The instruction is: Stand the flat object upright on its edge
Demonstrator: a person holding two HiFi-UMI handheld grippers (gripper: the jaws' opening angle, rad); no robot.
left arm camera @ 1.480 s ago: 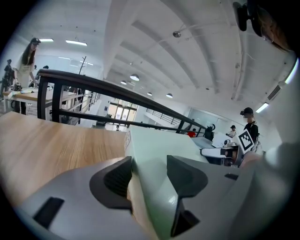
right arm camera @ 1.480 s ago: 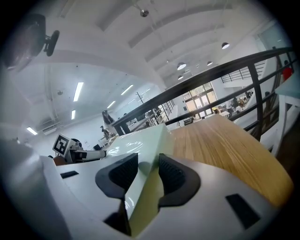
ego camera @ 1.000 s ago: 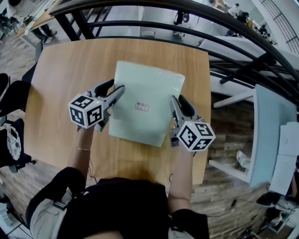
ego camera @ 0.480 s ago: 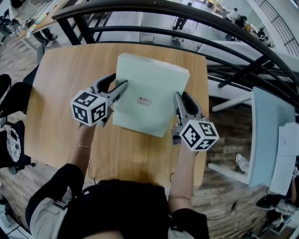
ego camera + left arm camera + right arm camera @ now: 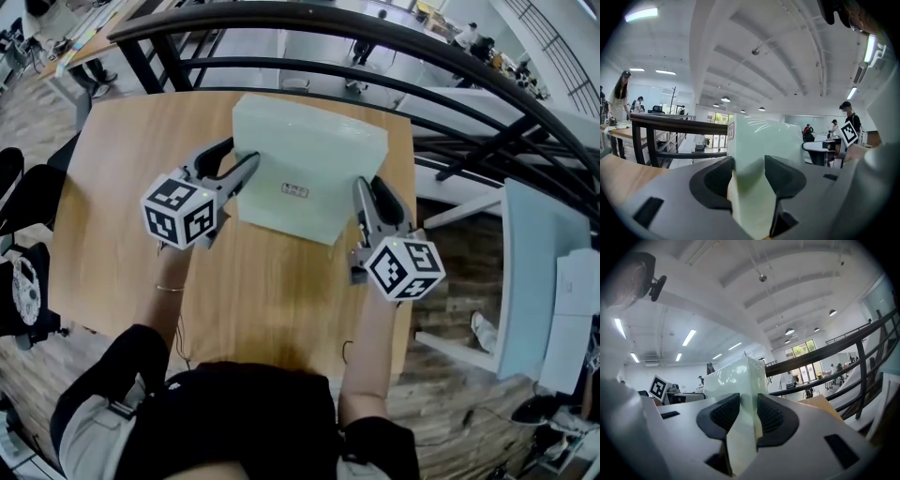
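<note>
A flat pale green box (image 5: 305, 155) with a small label (image 5: 294, 190) is tilted over the wooden table (image 5: 112, 178). Its near edge is lifted, and its far edge is low, toward the railing. My left gripper (image 5: 246, 171) is shut on the box's left edge. In the left gripper view the box (image 5: 759, 140) fills the gap between the pads (image 5: 785, 176). My right gripper (image 5: 362, 195) is shut on the right edge, where its jaws have just been closing. The right gripper view shows the box (image 5: 736, 376) pinched between the ribbed pads (image 5: 771, 417).
A dark metal railing (image 5: 375, 52) curves just past the table's far edge, with a lower floor beyond it. A pale desk (image 5: 530, 272) stands off to the right. The table's near part (image 5: 262, 291) is bare wood.
Both grippers have risen with the box. Its near edge has come up, so it tilts more steeply and looks shorter from above. Both grips have held.
</note>
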